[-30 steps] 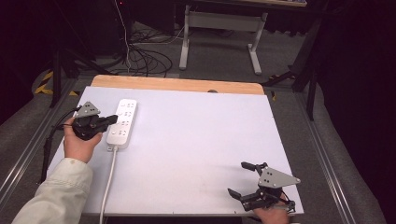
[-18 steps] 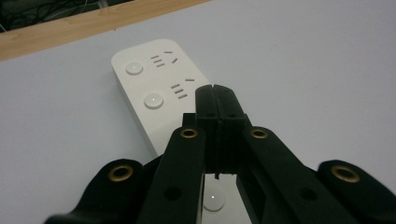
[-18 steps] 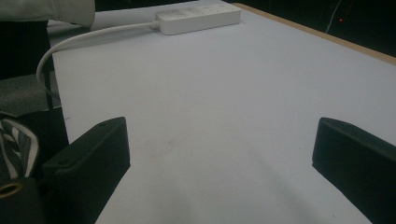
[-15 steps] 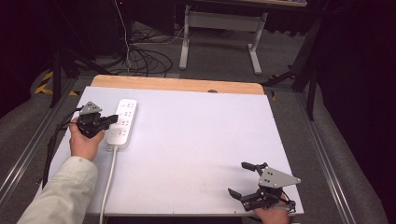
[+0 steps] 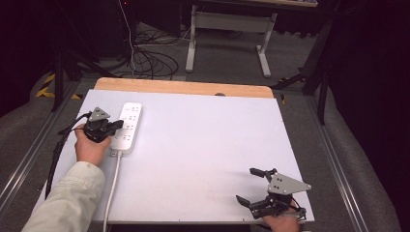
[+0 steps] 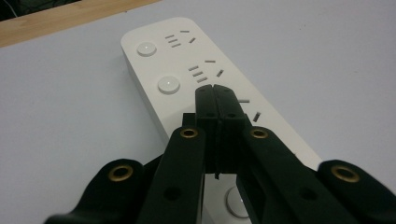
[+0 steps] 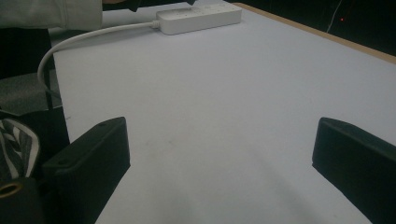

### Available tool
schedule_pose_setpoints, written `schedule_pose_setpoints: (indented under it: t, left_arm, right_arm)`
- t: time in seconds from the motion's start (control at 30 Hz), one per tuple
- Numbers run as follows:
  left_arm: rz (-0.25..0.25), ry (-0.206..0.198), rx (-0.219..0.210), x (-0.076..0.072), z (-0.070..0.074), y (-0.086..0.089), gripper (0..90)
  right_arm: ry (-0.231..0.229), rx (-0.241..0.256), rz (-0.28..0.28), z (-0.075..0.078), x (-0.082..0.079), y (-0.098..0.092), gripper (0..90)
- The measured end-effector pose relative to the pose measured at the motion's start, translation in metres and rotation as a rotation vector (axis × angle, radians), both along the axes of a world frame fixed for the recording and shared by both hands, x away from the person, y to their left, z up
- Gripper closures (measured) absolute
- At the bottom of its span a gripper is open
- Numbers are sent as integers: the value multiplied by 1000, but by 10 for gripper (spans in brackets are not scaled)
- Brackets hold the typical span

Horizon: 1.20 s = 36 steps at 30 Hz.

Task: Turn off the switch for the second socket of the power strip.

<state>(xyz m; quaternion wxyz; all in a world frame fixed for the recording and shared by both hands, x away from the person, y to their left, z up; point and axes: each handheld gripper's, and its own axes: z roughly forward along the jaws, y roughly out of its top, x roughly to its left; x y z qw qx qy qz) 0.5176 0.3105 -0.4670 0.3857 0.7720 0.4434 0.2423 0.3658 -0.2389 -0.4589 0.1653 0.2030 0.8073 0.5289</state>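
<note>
high view: a white power strip (image 5: pixel 126 127) lies near the far left corner of the white-topped bench (image 5: pixel 203 154), its long side running away from the person, its white cord (image 5: pixel 112 193) trailing back toward the near edge. the left tool (image 5: pixel 115 125), held in the person's left hand (image 5: pixel 89 147), has its tips over the strip's left edge, about midway along it. the right tool (image 5: pixel 250 186) rests at the near right corner, well apart from the strip, its jaws spread wide with nothing between them.

left gripper view: the left tool (image 6: pixel 215 95) has its two black jaws pressed together, holding nothing, their tips just above the top face of the power strip (image 6: pixel 187 74), beside a round white button (image 6: pixel 168 84). whether they touch the strip i cannot tell.

right gripper view: the right tool (image 7: pixel 219 154) stands wide over bare bench (image 7: pixel 224 93). the power strip (image 7: pixel 198 17) lies far off at the top, its cord (image 7: pixel 93 37) curving off the bench's edge.
</note>
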Motion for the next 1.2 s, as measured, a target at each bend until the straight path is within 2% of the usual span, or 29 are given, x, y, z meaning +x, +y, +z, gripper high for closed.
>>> schedule_pose_setpoints:
  t: [0.23, 0.73, 1.2]
  left_arm:
    - [28, -5, 26, 2, -2, 1, 897]
    - [27, -1, 23, 4, -5, 2, 897]
    - [31, -1, 41, 5, -7, 2, 898]
  right_arm:
    - [0, 0, 1, 0, 0, 0, 48]
    - [3, -3, 3, 0, 0, 0, 48]
    - [7, -1, 5, -1, 0, 0, 48]
